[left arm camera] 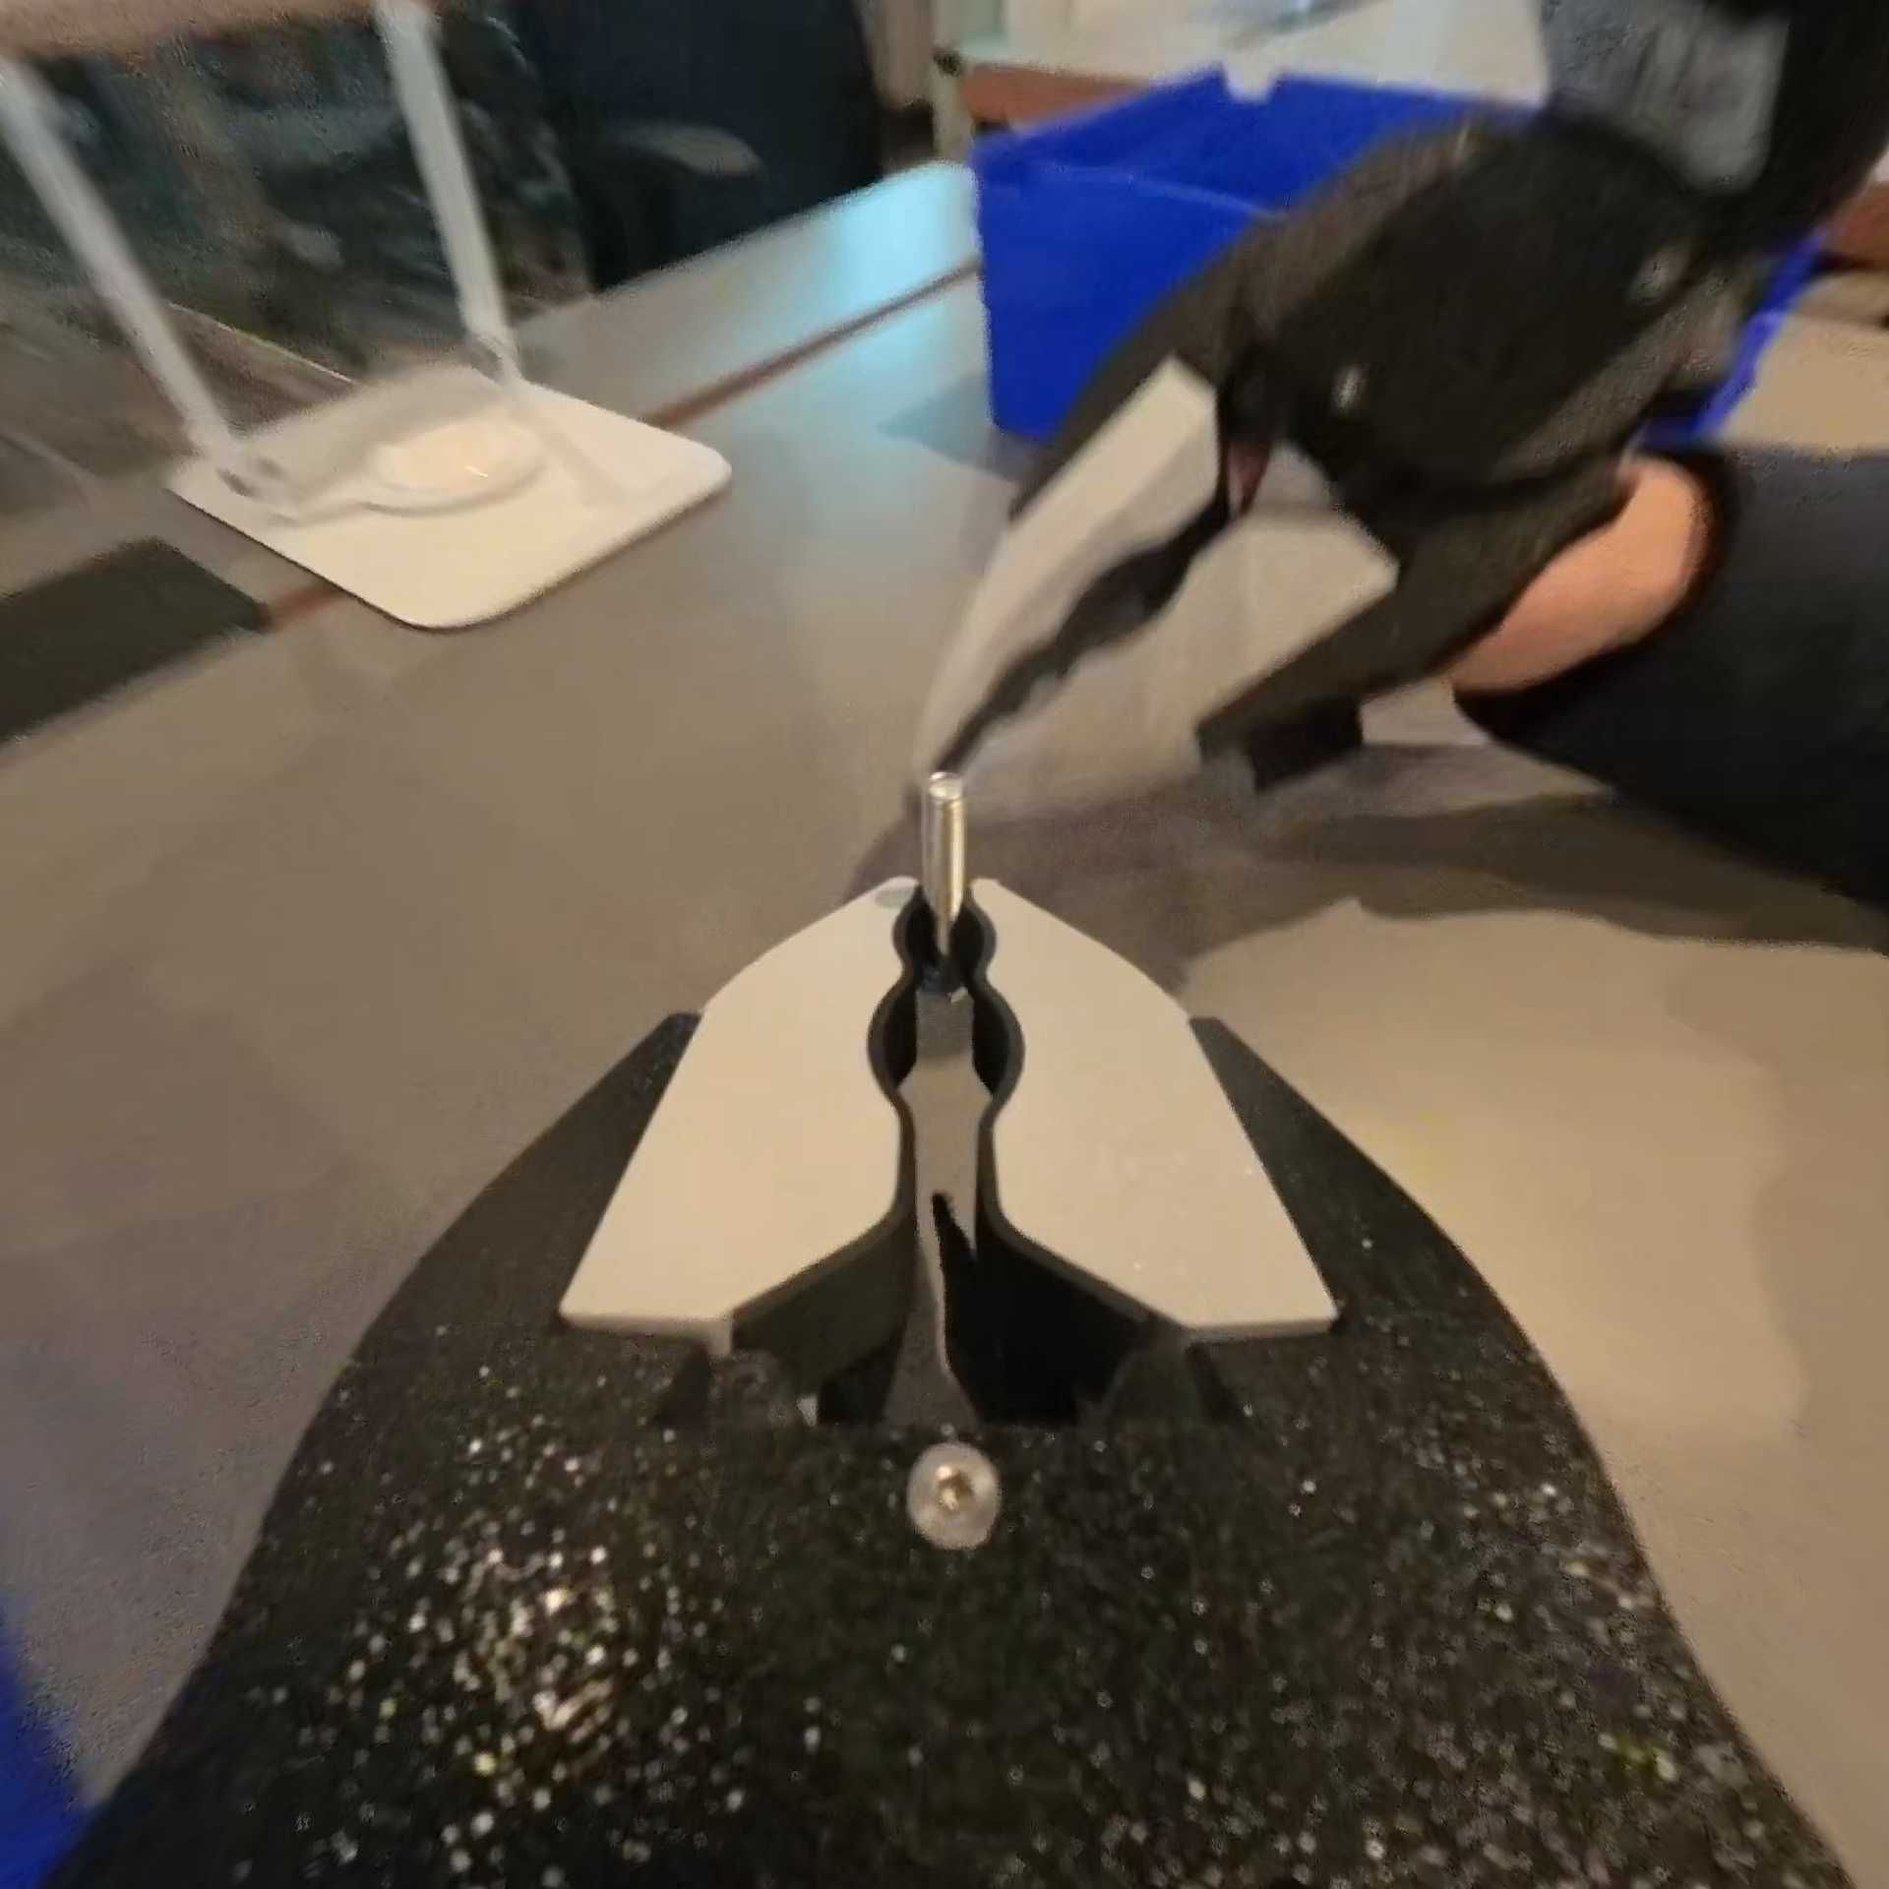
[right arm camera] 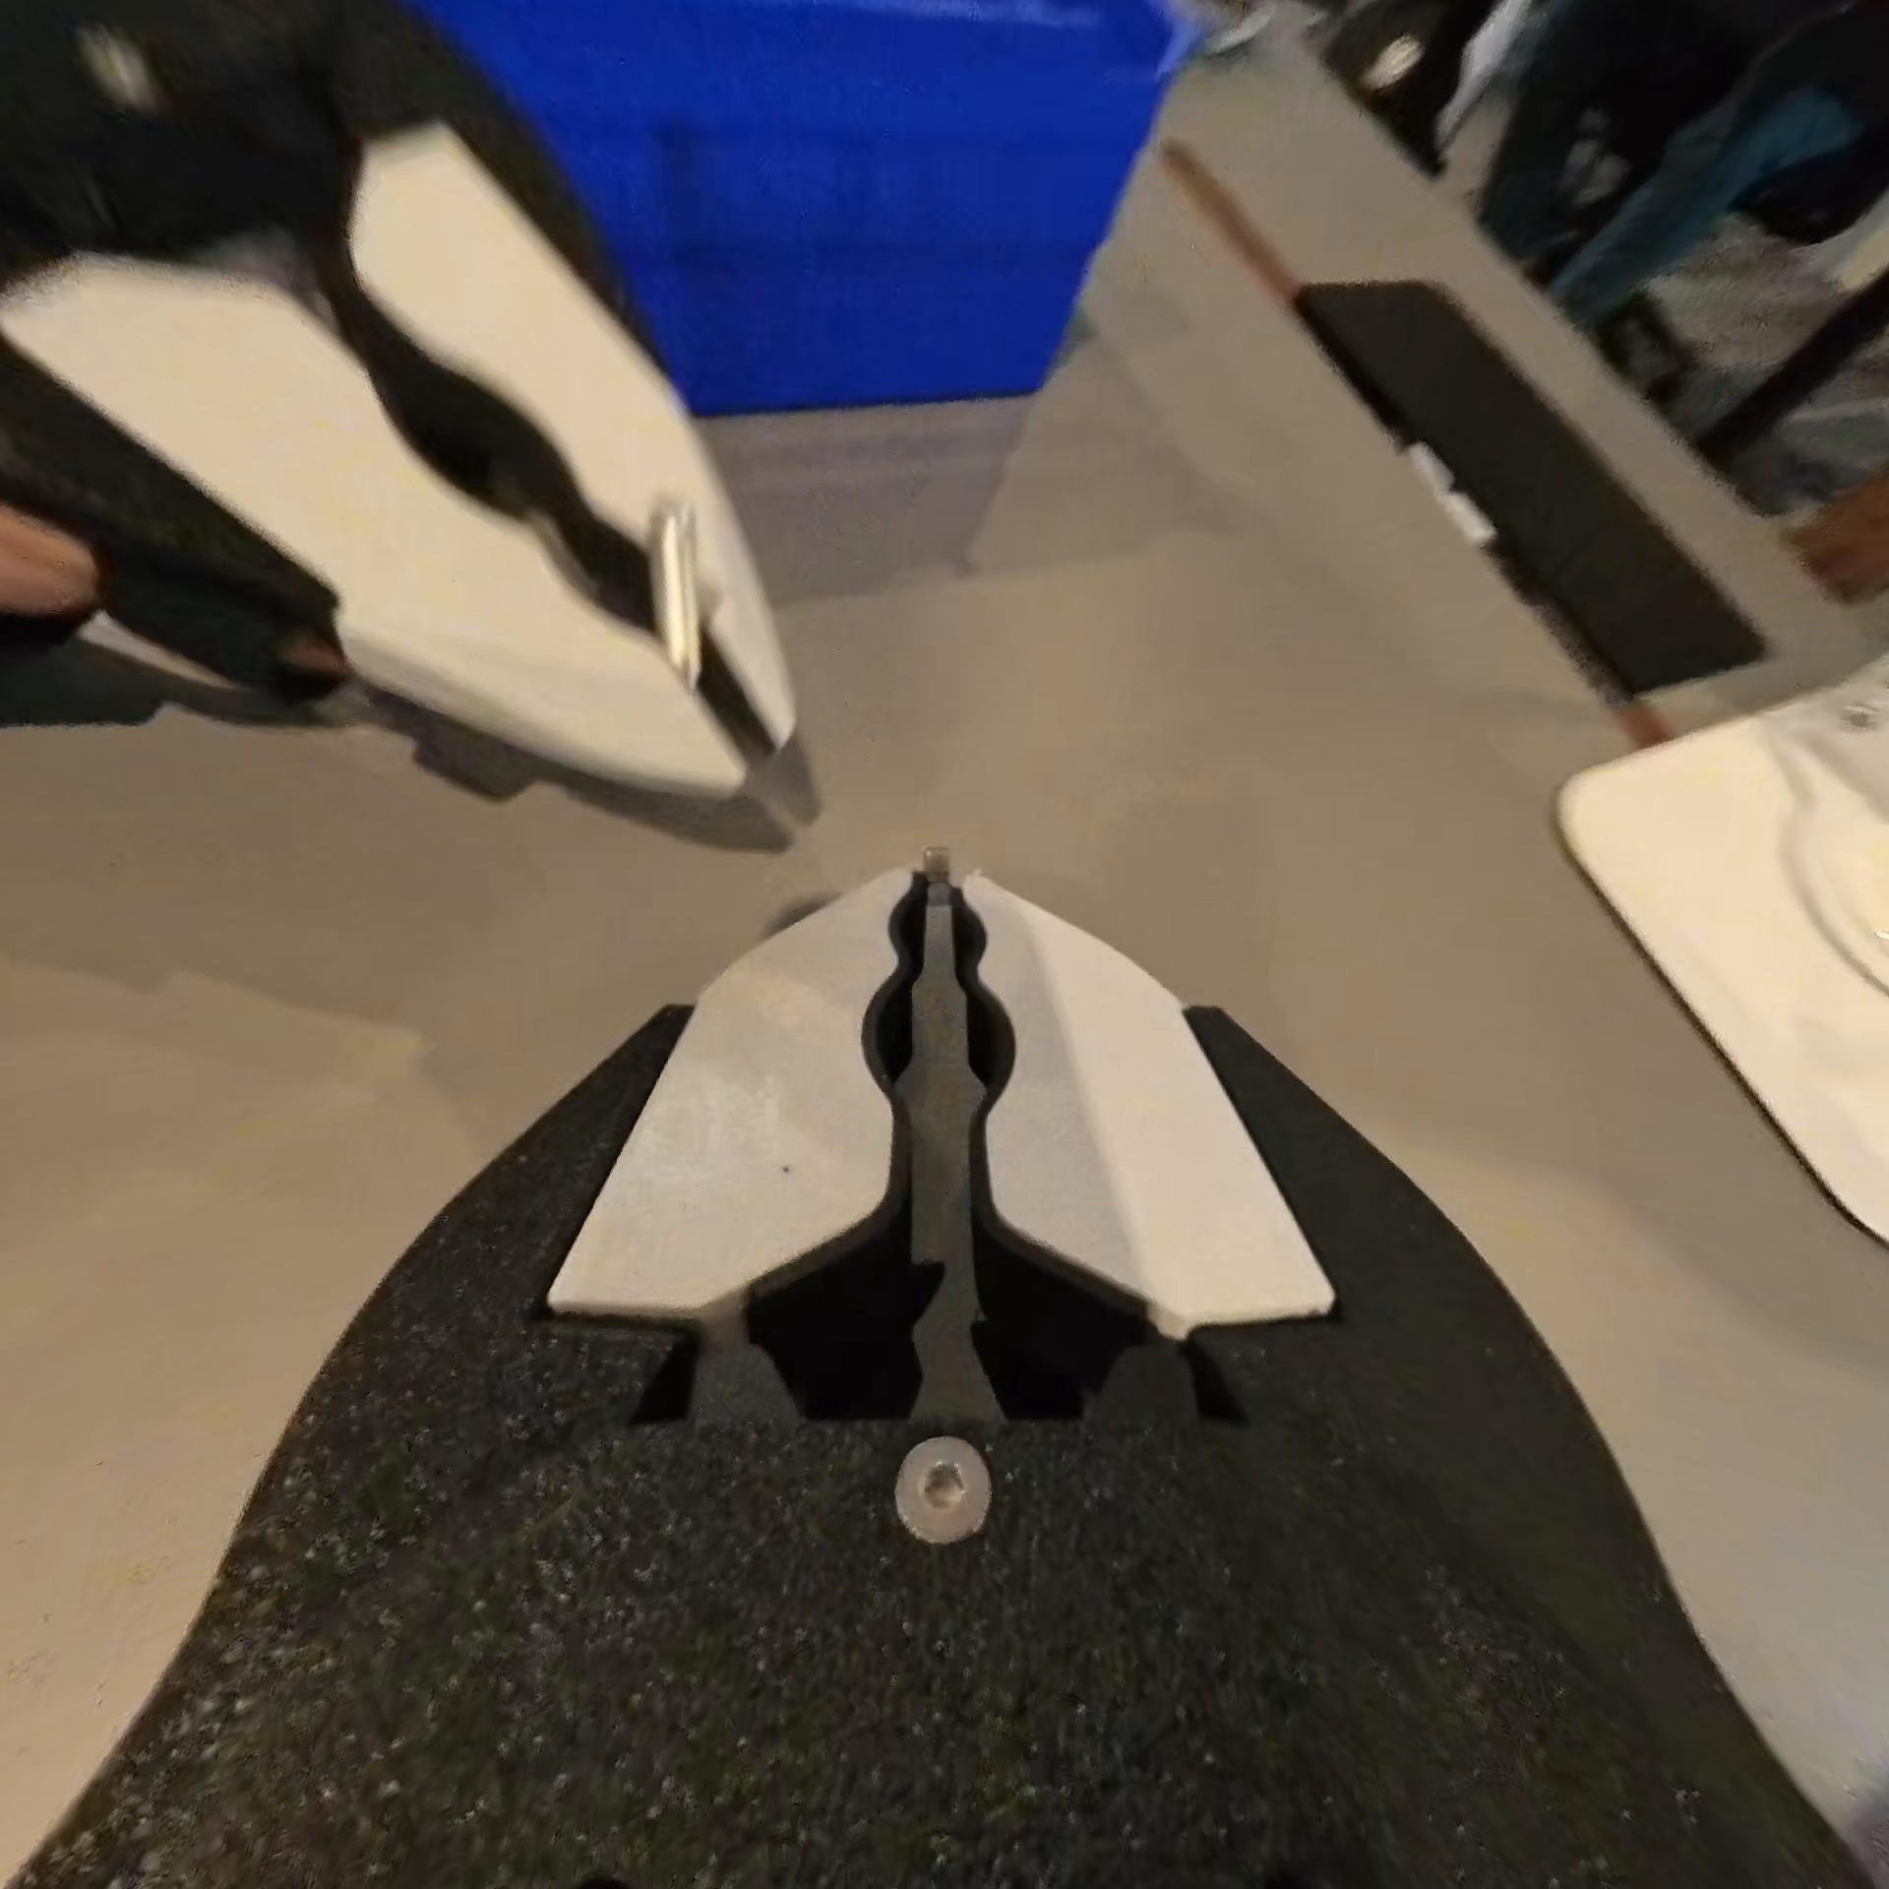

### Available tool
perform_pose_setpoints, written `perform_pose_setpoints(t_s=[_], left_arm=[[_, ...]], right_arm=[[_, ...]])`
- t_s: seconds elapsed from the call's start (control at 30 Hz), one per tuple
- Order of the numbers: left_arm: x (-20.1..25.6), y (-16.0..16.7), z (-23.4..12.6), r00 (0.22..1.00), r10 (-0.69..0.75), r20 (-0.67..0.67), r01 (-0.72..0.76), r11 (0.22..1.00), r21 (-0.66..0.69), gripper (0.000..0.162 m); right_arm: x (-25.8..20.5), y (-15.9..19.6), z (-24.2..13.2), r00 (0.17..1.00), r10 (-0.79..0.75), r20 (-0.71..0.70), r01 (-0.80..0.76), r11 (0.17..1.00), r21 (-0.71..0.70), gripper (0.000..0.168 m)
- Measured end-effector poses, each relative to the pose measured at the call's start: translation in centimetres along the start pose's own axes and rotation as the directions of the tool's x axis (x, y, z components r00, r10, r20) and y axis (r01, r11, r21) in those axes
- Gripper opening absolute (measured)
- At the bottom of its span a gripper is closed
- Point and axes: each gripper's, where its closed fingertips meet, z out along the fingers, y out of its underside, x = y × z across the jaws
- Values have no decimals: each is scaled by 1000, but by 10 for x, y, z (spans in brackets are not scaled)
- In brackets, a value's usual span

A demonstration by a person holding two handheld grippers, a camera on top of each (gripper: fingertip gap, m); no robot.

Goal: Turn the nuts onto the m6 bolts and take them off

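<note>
My left gripper (left arm camera: 938,900) is shut on a silver bolt (left arm camera: 940,854) that sticks up out of its fingertips, threaded end on top. The same bolt (right arm camera: 677,588) shows in the right wrist view, held in the left gripper (right arm camera: 756,756) at upper left. My right gripper (right arm camera: 935,877) is shut on a small grey nut (right arm camera: 936,861) at its very tips. In the left wrist view the right gripper (left arm camera: 946,751) comes in from the upper right, blurred, its tips just above the bolt's top. A hand (left arm camera: 1595,583) holds it.
A blue bin (left arm camera: 1114,235) stands behind the grippers; it also shows in the right wrist view (right arm camera: 818,184). A white stand base (left arm camera: 460,491) with clear posts sits at the back left. A black pad (right arm camera: 1533,480) lies on the grey table (left arm camera: 409,920). One gripper's finger ends stand about 4 cm off the other's.
</note>
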Motion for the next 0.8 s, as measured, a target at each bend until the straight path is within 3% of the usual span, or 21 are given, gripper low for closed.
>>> perform_pose_setpoints(t_s=[0.13,0.27,0.57,0.8], left_arm=[[32,17,30,994,-4,-111,-7,995,-103,5],[49,28,50,987,18,-159,-49,980,-193,5],[46,52,54,989,5,-149,-53,946,-319,5],[46,54,52,990,17,-143,-62,946,-319,5]], right_arm=[[6,1,-43,998,29,-54,-24,995,92,4],[3,11,-63,994,-27,-106,34,997,71,4],[-24,26,-50,992,-128,0,128,992,-13,4],[-22,46,-44,990,-138,6,138,982,-132,4]])
